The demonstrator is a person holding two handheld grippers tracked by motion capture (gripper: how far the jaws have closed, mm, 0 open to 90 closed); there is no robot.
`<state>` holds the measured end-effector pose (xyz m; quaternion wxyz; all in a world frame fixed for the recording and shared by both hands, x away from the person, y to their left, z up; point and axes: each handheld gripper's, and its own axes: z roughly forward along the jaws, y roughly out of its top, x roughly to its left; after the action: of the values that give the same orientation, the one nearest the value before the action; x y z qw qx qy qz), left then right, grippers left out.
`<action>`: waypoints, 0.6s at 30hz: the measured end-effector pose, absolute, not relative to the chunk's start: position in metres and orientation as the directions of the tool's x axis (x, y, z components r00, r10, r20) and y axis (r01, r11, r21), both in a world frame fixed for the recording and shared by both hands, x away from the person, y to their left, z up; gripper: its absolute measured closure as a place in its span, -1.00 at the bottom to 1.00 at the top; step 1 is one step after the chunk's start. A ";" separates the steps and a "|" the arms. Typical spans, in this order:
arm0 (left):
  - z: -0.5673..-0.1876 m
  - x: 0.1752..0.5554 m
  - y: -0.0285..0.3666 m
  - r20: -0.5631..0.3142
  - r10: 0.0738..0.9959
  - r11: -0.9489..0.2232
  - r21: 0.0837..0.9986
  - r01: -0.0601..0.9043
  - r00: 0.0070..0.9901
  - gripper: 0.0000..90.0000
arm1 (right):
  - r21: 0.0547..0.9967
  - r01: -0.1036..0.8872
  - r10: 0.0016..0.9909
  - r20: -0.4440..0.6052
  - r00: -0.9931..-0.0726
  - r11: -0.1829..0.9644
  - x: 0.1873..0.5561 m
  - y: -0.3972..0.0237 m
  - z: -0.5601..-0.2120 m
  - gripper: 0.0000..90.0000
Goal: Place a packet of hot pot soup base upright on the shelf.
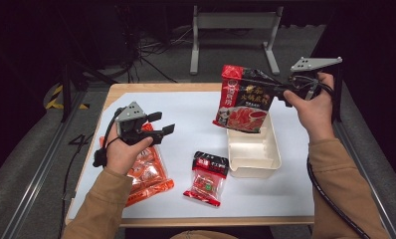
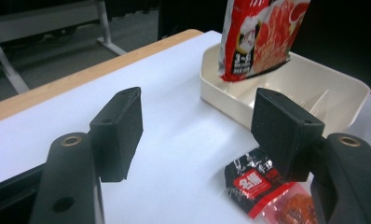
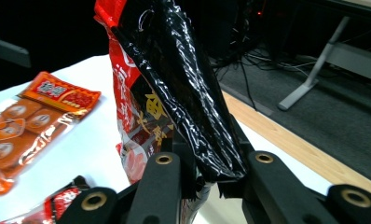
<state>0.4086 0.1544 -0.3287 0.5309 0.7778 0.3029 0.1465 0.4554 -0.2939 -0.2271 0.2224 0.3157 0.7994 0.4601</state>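
right tool (image 1: 281, 93) clamps the big sauce pouch (image 1: 243, 99) hanging upright, its lower edge just over the cream tray (image 1: 253, 149); left tool (image 1: 162, 123) gapes empty

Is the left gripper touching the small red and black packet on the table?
Apart. The high view shows the left gripper open above bare white table, left of the small packet.

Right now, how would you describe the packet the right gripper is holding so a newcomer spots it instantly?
Find the cream tray at the table's right side. Hanging over its far end, pinched by the right gripper, is the large red-and-black pouch. It is the biggest packet, the only one off the table, unlike the orange pack and small red packet.
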 end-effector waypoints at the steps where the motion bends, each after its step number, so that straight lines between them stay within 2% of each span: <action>1: -0.332 0.409 0.156 -0.098 0.628 -0.253 0.912 0.322 0.772 -0.25 | 0.873 0.301 0.714 -0.073 -0.696 0.383 0.457 -0.296 -0.228 0.78; 6: -0.344 0.413 0.162 -0.095 0.642 -0.275 0.898 0.344 0.761 -0.29 | 0.872 0.296 0.720 -0.088 -0.689 0.390 0.463 -0.301 -0.231 0.78; 18: -0.347 0.413 0.169 -0.107 0.651 -0.270 0.892 0.361 0.752 -0.33 | 0.871 0.274 0.722 -0.123 -0.681 0.407 0.475 -0.305 -0.234 0.78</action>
<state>0.4132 0.1692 -0.3475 0.5106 0.7843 0.3226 0.1416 0.4747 -0.3052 -0.2335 0.2502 0.3110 0.8006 0.4469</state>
